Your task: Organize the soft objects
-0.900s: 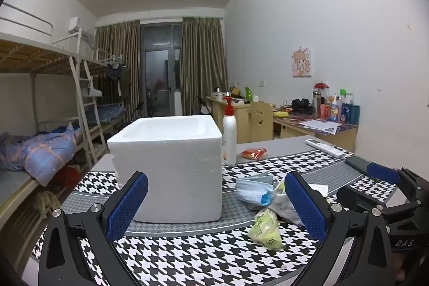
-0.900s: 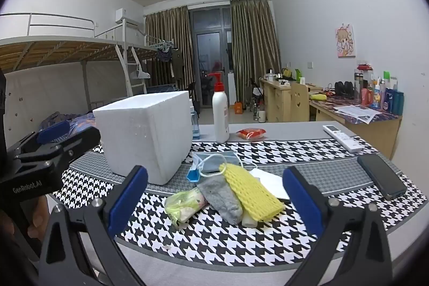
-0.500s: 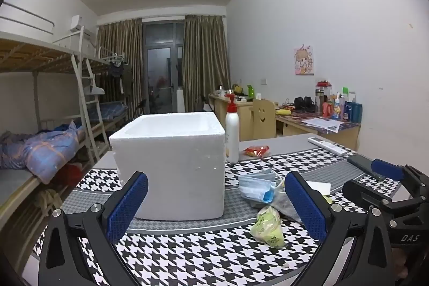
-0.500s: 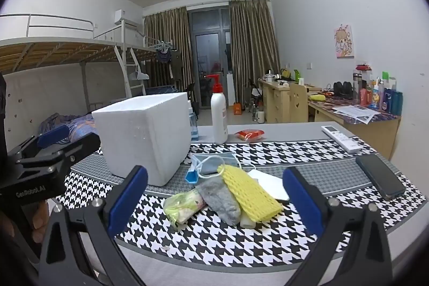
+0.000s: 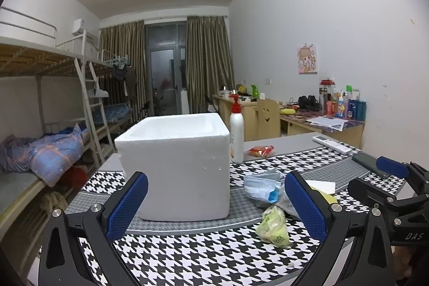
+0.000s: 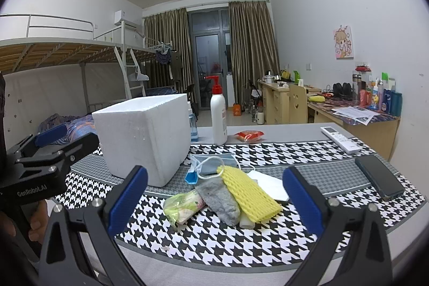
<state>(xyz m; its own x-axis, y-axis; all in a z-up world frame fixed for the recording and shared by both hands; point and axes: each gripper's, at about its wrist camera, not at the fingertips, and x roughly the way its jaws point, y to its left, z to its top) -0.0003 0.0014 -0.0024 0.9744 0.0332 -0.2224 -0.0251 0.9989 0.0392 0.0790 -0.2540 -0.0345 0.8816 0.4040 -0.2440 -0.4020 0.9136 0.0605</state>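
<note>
Hovering grippers: the left gripper (image 5: pixel 215 201) and right gripper (image 6: pixel 214 201) both stand with jaws spread wide and nothing between the pads, short of the table edge.
Soft pile: lying just past the right gripper on the houndstooth cloth (image 6: pixel 241 240), a green wrapped packet (image 6: pixel 183 205), grey sock (image 6: pixel 222 199), yellow foam net (image 6: pixel 248 193) and face masks (image 6: pixel 211 161) touch or overlap one another.
Foam box: the white foam box (image 5: pixel 177 168) stands just left of the pile; its inside is hidden from both views.
Far side: a pump bottle (image 6: pixel 218 115), red snack packet (image 6: pixel 248 136), remote (image 6: pixel 340 140) and phone (image 6: pixel 379 177) lie apart from the pile.
Progress: judging by the untouched heap, sorting has not begun; every soft item is left to move, probably into the box.
Change: the left view has crept slightly closer to the box since the earlier frames; the pile lies unchanged.
</note>
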